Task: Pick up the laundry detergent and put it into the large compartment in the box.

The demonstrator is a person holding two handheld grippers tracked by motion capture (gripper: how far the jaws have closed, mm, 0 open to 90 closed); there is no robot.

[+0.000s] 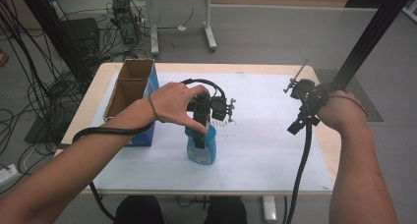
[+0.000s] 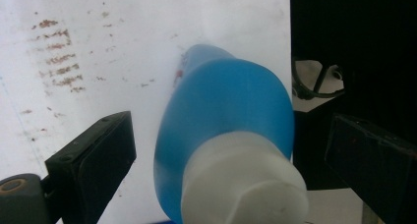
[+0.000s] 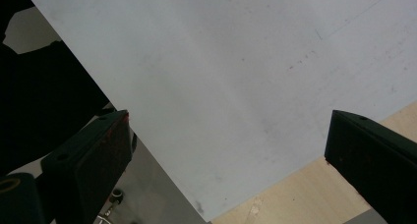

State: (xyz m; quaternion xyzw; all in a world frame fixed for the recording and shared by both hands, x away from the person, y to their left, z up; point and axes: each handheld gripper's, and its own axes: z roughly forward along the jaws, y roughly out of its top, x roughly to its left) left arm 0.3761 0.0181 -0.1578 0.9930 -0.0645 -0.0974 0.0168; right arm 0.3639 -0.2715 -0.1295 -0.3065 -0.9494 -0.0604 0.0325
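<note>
While its jaws stood apart on either side of the bottle (image 2: 226,135) without touching it, the left gripper (image 1: 198,135) hovered at the frame's centre; the bottle stood upright on the sheet (image 1: 260,135). Right gripper (image 1: 300,123), jaws apart, hung at right; box (image 1: 129,94) upper left.

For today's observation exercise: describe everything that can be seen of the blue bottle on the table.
The blue bottle stands upright on the white sheet near the table's front edge, right of the cardboard box. Its body looks like smooth, translucent blue plastic, widening below a rounded shoulder, with a white cap on top and a label on its front. The left gripper is above it, jaws open on either side of the cap without touching it.
</note>
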